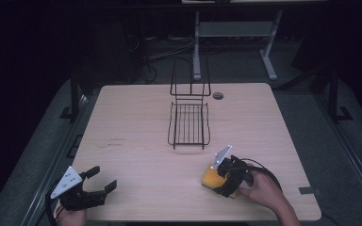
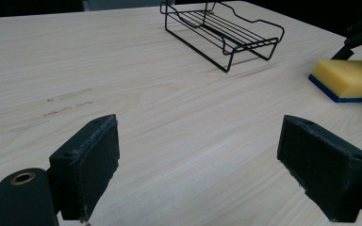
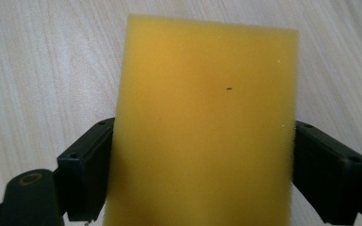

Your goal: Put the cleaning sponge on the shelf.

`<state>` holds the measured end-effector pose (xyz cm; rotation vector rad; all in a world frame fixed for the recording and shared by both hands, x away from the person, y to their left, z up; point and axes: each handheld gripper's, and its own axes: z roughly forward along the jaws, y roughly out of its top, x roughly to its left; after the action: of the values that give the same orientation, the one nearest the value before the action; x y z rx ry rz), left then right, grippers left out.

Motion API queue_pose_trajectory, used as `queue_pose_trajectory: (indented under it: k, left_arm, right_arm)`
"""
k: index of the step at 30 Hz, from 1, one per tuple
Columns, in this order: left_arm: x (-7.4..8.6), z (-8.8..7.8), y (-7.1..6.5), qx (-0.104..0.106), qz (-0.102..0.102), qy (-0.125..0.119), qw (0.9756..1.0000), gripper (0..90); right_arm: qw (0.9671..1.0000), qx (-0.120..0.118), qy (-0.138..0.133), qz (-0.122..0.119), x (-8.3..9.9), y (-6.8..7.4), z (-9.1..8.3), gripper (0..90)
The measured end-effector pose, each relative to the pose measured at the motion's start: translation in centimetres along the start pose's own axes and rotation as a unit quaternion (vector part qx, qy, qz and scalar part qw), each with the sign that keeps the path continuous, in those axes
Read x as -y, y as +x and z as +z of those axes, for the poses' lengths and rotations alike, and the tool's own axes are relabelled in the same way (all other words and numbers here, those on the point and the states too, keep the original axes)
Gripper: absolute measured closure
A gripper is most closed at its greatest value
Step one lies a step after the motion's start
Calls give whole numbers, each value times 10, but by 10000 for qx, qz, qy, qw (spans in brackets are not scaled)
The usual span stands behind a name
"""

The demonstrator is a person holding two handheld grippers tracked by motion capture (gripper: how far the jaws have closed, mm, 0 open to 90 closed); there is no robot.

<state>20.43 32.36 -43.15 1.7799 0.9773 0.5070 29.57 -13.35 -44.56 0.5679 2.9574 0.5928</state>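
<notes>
The right tongs are at the near right part of the desk, held by the person's right hand. Their two jaws stand on both long sides of a yellow sponge and press against its edges, so these tongs are gripping the sponge. In the right gripper view the sponge lies lengthwise between the jaws, with its yellow face up and one small dark speck on it. The pale wood of the desk is seen around it. In the left gripper view the same sponge is seen at the right edge, and it has a thin blue layer at the bottom that touches the desk. I cannot tell from the pictures if the sponge is lifted a little or rests fully on the wood.

The left tongs are near the front left corner of the desk, well apart from the sponge. Their jaws are spread wide and there is nothing between them, only bare wood below.

A black wire rack stands in the middle of the desk, toward the far side, with a tall wire back part at its far end. It is empty. A small round hole is in the desk just to the right of the rack's far end.
</notes>
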Motion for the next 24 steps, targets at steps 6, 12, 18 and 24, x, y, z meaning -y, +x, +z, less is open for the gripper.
queue_pose_trajectory:
  k: [6, 12, 18, 24]
  left_arm:
    - [0, 0, 0, -2, -3, -2, 10000, 128]
    - [0, 0, 1, 6, -2, 0, 10000, 129]
    - [0, 0, 1, 3, 10, -4, 10000, 128]
    - [0, 0, 1, 1, 6, -7, 10000, 128]
  right_arm:
    - [10000, -17, 19, -36, 0, 0, 1, 167]
    - [10000, -9, 45, -36, 0, 1, 1, 170]
    - [9999, -16, 82, -74, -1, 2, 2, 201]
    - [9999, 3, 51, -96, 0, 2, 0, 206]
